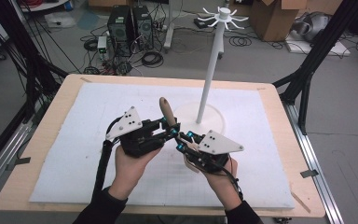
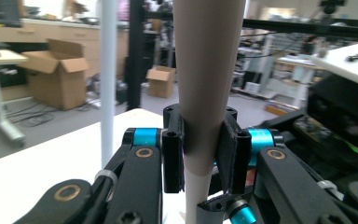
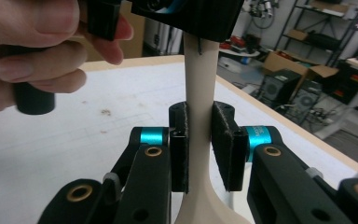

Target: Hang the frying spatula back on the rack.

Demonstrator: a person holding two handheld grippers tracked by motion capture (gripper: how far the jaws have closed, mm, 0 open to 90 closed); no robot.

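A long utensil with a tan wooden handle (image 1: 167, 111) and a cream neck (image 3: 199, 79) is held tilted above the white mat, between both grippers. My left gripper (image 1: 170, 128) is shut on the lower end of the handle (image 2: 207, 70), its pads (image 2: 173, 154) pressing on both sides. Just below it, my right gripper (image 1: 182, 139) is shut on the cream neck, where its pads (image 3: 179, 149) clamp the shaft. The left gripper's body (image 3: 191, 14) and the hand holding it (image 3: 37, 46) sit at the top of the right gripper view. The utensil's working end is hidden.
A white stand with a tall pole (image 1: 212, 65), a round base (image 1: 214, 122) and a ring of hooks on top (image 1: 223, 16) rises just behind the grippers, and its pole (image 2: 108, 79) is close by. The white mat (image 1: 74, 154) covers the wooden table (image 1: 37, 140).
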